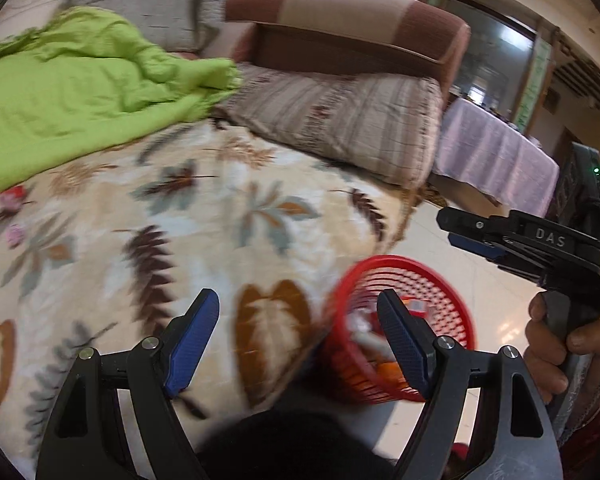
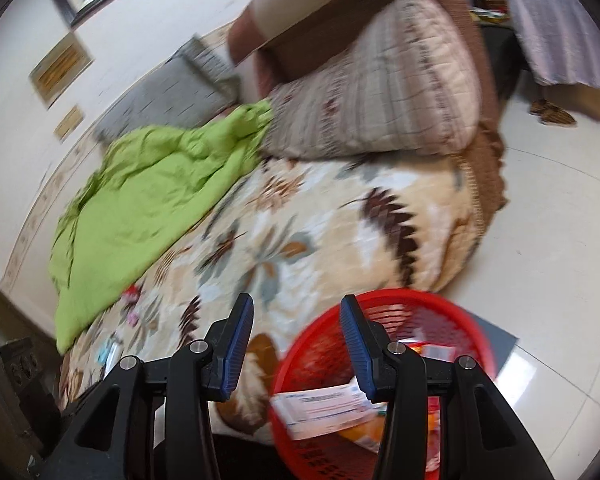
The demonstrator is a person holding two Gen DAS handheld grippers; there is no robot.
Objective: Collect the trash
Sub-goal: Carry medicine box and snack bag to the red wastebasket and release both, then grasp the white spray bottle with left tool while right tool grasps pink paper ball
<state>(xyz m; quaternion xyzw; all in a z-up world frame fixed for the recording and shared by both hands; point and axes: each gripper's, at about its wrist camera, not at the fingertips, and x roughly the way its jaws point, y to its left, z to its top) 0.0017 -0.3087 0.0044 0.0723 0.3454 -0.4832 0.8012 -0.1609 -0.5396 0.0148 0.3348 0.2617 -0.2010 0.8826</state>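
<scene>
A red mesh basket stands on the floor against the bed, with a white printed packet and orange wrappers inside. My left gripper is open and holds nothing; it hangs over the bed's edge with its right finger in front of the basket. My right gripper is open and holds nothing, just above the basket's near rim. Small red scraps, pink scraps and a bluish scrap lie on the leaf-patterned blanket.
A green quilt is bunched at the bed's far side. Pillows lean on a brown headboard. A person's hand holds the right gripper's handle. White tiled floor lies right of the bed, and a cloth-covered table stands beyond.
</scene>
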